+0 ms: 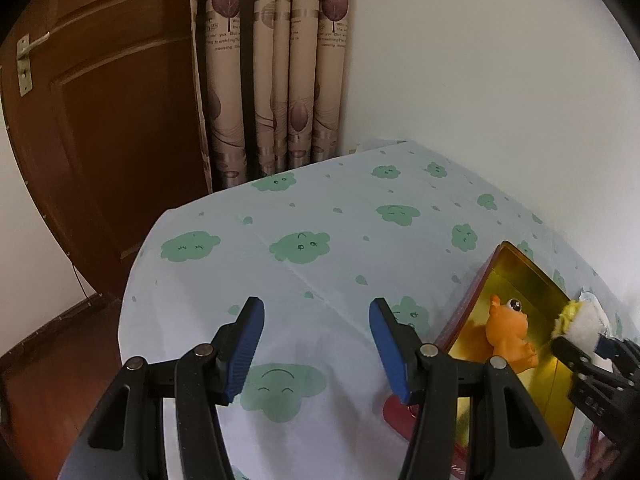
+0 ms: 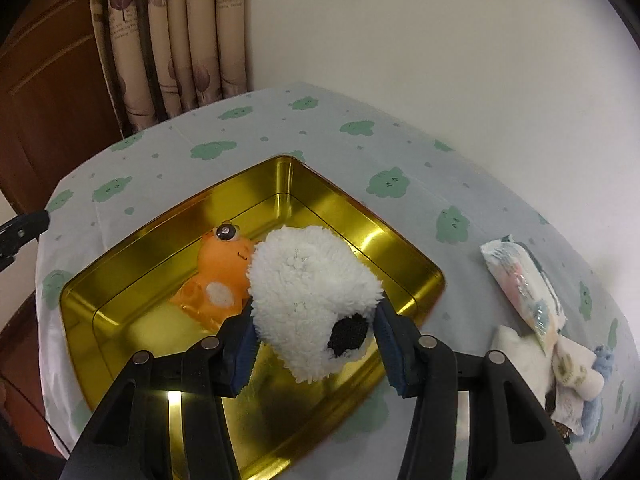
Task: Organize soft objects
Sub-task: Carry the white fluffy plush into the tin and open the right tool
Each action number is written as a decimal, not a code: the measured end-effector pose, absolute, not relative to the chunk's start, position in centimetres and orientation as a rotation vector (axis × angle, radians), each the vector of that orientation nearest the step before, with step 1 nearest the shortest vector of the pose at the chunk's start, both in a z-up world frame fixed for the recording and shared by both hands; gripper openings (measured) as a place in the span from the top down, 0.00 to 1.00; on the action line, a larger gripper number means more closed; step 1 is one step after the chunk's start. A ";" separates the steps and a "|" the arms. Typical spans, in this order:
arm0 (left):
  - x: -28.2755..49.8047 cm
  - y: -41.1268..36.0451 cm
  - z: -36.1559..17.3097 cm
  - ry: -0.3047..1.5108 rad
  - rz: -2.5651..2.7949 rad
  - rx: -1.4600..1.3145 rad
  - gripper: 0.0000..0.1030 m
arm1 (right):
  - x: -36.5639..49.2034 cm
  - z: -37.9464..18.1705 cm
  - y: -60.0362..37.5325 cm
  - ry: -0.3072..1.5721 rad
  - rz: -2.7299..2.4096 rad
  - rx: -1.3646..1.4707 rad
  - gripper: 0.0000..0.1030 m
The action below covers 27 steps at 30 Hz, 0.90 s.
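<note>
i see one counter (image 2: 420, 152) under a pale cloth with green clouds, pushed against the wall, and it carries everything. on it sits one gold tin (image 2: 408, 252), open side up, so i judge it is the bin the soft things are meant to go into.

my right gripper (image 2: 316, 320) holds one white fluffy plush (image 2: 308, 280) over the tin's inside, its fingers (image 2: 386, 332) pinching the plush from both sides at the end with the black patch. i read that as a carry just short of letting go: the plush hangs above the floor of the tin, beside the toy already in it, though i cannot tell whether it touches that toy.

one orange toy (image 2: 224, 264) lies on its back in the tin, one big eye up, near the far left wall, which leaves room on the near side.

to the right of the tin, apart from it, is a small heap: one wrapped packet (image 2: 520, 276) on top, pale cloth items (image 2: 516, 352) under it and something blue (image 2: 604, 360) at the edge. i cannot count the heap exactly.

my left gripper (image 1: 316, 344) hovers over bare cloth left of the tin, fingers (image 1: 250, 344) spread wide, holding nothing; i judge it is simply waiting.
</note>
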<state>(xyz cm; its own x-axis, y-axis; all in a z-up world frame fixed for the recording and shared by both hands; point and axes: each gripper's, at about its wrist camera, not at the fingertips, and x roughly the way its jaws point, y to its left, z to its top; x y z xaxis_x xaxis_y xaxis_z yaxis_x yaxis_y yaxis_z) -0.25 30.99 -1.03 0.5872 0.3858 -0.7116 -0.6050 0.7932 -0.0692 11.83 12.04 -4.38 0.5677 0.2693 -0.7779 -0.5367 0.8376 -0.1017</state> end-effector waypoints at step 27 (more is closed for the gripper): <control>0.4 30.3 -1.4 0.761 0.552 -0.306 0.46 | 12.2 -4.5 12.8 0.849 0.477 -0.341 0.33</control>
